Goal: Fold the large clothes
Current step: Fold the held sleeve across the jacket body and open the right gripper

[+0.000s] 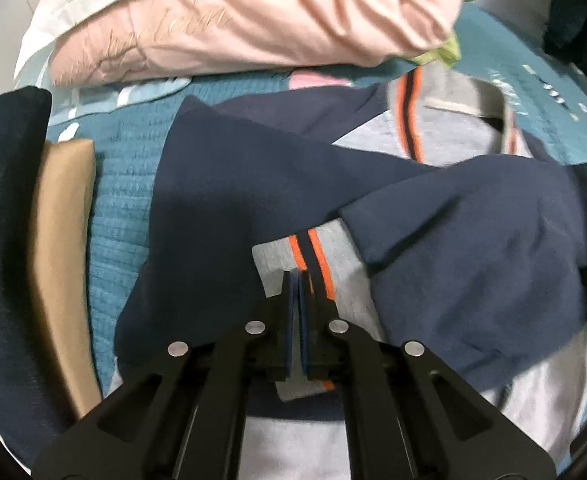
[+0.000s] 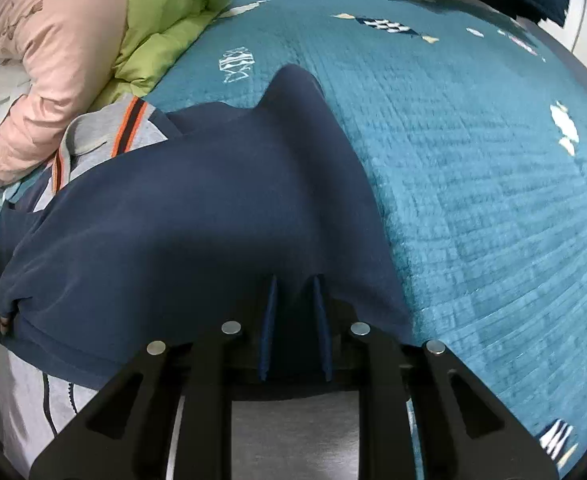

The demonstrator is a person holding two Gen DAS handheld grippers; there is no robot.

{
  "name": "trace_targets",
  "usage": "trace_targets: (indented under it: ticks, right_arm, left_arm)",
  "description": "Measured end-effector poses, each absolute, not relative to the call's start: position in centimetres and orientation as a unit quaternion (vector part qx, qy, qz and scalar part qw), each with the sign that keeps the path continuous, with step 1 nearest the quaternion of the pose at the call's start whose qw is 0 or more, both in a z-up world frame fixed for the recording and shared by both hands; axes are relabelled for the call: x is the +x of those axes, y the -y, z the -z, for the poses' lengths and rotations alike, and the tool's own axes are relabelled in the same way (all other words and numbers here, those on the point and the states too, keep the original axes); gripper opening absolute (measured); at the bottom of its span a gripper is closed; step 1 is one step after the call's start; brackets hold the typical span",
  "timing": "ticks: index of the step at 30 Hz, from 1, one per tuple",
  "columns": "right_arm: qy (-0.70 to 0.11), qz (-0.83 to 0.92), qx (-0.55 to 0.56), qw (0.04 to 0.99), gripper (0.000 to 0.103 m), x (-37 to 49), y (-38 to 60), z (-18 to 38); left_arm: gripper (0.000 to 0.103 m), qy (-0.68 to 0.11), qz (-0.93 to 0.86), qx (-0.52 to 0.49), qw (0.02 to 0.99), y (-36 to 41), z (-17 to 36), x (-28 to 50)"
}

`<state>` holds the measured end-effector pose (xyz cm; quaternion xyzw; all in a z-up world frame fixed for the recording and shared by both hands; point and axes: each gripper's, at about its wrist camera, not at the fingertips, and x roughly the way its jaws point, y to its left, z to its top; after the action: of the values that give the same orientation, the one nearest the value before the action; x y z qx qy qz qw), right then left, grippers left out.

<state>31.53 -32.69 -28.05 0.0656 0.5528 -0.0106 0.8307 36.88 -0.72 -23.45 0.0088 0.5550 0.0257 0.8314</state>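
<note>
Jacket (image 2: 197,216) sleeve drapes between right gripper (image 2: 295,328) fingers

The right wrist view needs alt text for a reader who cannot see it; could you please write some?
The right hand-held gripper, fingers slightly parted, reaches under the navy sleeve of a grey jacket lying on a teal quilted bedspread. Pink and green bedding is piled at upper left.

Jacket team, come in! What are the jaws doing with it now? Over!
Left gripper jaws shut, over the jacket. Right gripper jaws apart around its navy sleeve. Jacket partly folded on the teal bedspread. Nothing blocking.
</note>
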Motion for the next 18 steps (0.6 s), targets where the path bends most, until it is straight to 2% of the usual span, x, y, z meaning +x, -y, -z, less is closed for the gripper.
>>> trace_targets:
  ticks: [6,9,12,18]
  right_arm:
    - [-0.518,0.017,0.064,0.853,0.018,35.6,32.8,25.0]
    - [-0.529,0.020,0.065,0.846,0.018,39.1,33.2,25.7]
    - [-0.602,0.034,0.097,0.792,0.016,42.2,34.4,31.0]
    - [-0.574,0.031,0.040,0.817,0.015,41.1,32.7,29.7]
  left_arm:
    - [0.004,-0.517,0.021,-0.006,0.856,1.4,19.5,36.5]
    - [0.004,-0.531,0.034,-0.013,0.847,2.2,20.7,38.1]
    - [0.003,-0.550,0.042,-0.004,0.834,2.3,24.9,39.6]
    - [0.004,-0.537,0.041,0.042,0.842,3.3,24.3,39.1]
